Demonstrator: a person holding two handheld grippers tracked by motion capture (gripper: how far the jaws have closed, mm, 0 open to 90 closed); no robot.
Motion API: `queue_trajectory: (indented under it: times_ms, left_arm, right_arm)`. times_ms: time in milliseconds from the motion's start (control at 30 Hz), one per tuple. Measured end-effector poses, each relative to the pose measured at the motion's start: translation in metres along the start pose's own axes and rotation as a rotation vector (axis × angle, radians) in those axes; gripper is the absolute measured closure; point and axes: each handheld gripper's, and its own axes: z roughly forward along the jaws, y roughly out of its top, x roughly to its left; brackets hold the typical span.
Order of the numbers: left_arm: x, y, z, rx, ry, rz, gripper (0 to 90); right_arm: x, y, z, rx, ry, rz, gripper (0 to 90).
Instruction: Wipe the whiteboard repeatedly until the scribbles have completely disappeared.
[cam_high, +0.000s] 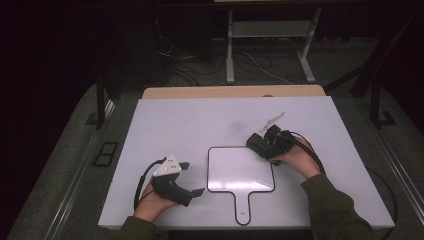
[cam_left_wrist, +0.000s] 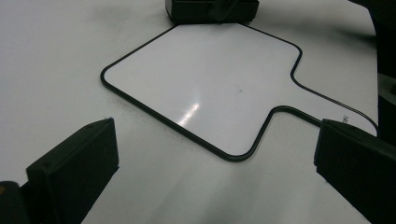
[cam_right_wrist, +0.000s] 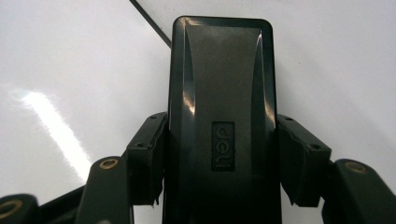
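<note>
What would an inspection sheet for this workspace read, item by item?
Surface: white table, bare apart from the items below.
Job's things: small whiteboard with black rim and handle lies flat, handle toward the person; black eraser sits at its far right corner.
Clutter: nothing seen.
Grippers: right gripper shut on the eraser, pads against both long sides; left gripper open, held beside the whiteboard, apart from it.
Cables: one black cable loops from the left gripper, another from the right; loose wires on the floor beyond.
Surroundings: dark room, grey floor, white desk legs behind.
</note>
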Motion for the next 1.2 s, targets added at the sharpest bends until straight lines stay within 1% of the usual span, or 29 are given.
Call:
queue_trajectory:
  times_ms: [167,267,300,400,467,600,767,933,967,1100,1200]
  left_arm:
    - [0.0,0.0,0.0,0.002,-0.001,0.003,0.0]
    - [0.0,0.0,0.0,-0.001,-0.001,0.0,0.0]
    - [0.0,0.0,0.0,-0.002,-0.001,-0.001,0.0]
    - [0.001,0.0,0.0,-0.003,-0.001,-0.003,0.0]
    - [0.001,-0.001,0.0,0.001,-0.004,-0.001,0.0]
    - [0.002,-0.002,0.0,0.002,-0.009,-0.005,0.0]
    - [0.002,-0.002,0.001,0.001,-0.01,-0.006,0.0]
    - [0.004,-0.002,0.0,0.006,-0.002,-0.006,0.0]
    - [0.004,-0.002,0.0,0.004,-0.003,-0.007,0.0]
    - [0.003,-0.001,0.0,0.003,-0.004,0.001,0.0]
    - [0.002,-0.001,0.0,0.0,-0.002,0.0,0.0]
  right_arm:
    - [-0.005,-0.002,-0.007,-0.033,0.035,0.022,38.8]
    - [-0.007,-0.002,-0.013,-0.056,0.048,0.048,38.8]
    - [-0.008,-0.002,-0.014,-0.061,0.052,0.049,38.8]
    - [-0.01,-0.002,-0.018,-0.077,0.053,0.065,38.8]
    - [-0.011,-0.001,-0.021,-0.081,0.053,0.062,38.8]
    - [-0.014,0.001,-0.025,-0.104,0.059,0.08,38.8]
    - [-0.019,0.003,-0.029,-0.12,0.061,0.087,38.8]
    - [-0.022,0.011,-0.03,-0.139,0.07,0.101,38.8]
    - [-0.022,0.014,-0.03,-0.143,0.072,0.106,38.8]
    - [-0.024,0.026,-0.029,-0.141,0.068,0.097,38.8]
    - [-0.026,0.036,-0.025,-0.146,0.068,0.1,38.8]
